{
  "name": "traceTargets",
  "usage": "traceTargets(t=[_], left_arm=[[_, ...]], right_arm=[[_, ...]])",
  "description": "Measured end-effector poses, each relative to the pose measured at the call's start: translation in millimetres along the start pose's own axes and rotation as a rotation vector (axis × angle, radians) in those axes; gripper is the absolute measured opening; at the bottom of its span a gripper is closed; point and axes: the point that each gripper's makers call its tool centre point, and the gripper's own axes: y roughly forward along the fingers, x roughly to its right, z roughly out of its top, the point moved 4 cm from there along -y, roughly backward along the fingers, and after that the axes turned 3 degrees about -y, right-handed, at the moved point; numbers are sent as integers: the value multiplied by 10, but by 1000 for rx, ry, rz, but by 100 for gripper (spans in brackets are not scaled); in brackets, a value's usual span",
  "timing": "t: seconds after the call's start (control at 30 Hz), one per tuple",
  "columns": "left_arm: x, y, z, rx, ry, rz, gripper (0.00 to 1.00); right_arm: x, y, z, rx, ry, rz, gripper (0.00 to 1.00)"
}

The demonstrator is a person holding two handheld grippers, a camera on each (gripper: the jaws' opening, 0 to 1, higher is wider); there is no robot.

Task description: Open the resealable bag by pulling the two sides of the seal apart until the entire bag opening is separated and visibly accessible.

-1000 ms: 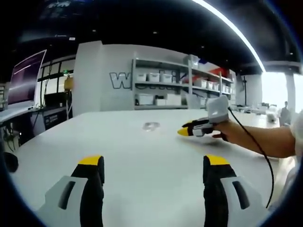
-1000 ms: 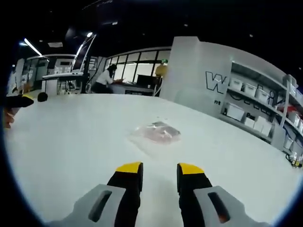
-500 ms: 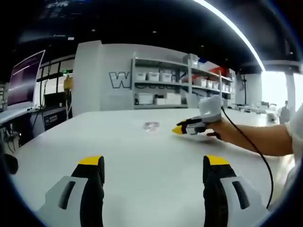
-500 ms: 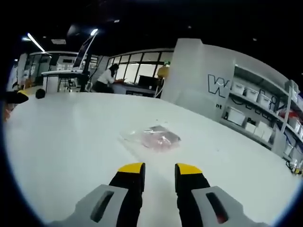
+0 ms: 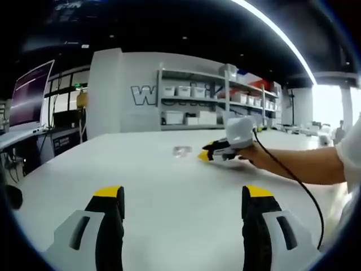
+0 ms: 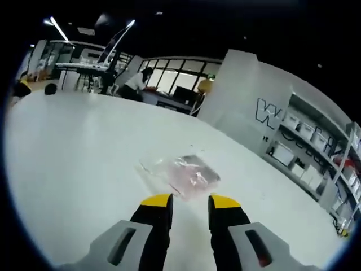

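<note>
The resealable bag [image 6: 181, 175] lies flat just ahead of the right gripper [image 6: 189, 202], fingers narrowly parted, empty; the left gripper [image 5: 183, 198], spread wide, is well apart.

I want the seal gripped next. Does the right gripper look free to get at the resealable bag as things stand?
Probably yes. The resealable bag lies flat on the white table just ahead of the right gripper, whose jaws stand slightly apart, and nothing lies between them. Where the seal edge runs is too unclear to tell.
</note>
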Motion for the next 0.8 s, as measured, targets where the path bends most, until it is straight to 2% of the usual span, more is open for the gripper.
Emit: traceTargets(t=[0.5, 0.7, 0.8], left_arm=[[-67, -20, 7, 2, -6, 14, 85], [-100, -35, -1, 1, -9, 21, 85], [-111, -39, -10, 0, -11, 23, 85]], right_arm=[[-99, 156, 116, 28, -53, 57, 15], [-126, 186, 121, 33, -38, 84, 1], [-137, 186, 174, 48, -27, 94, 0]])
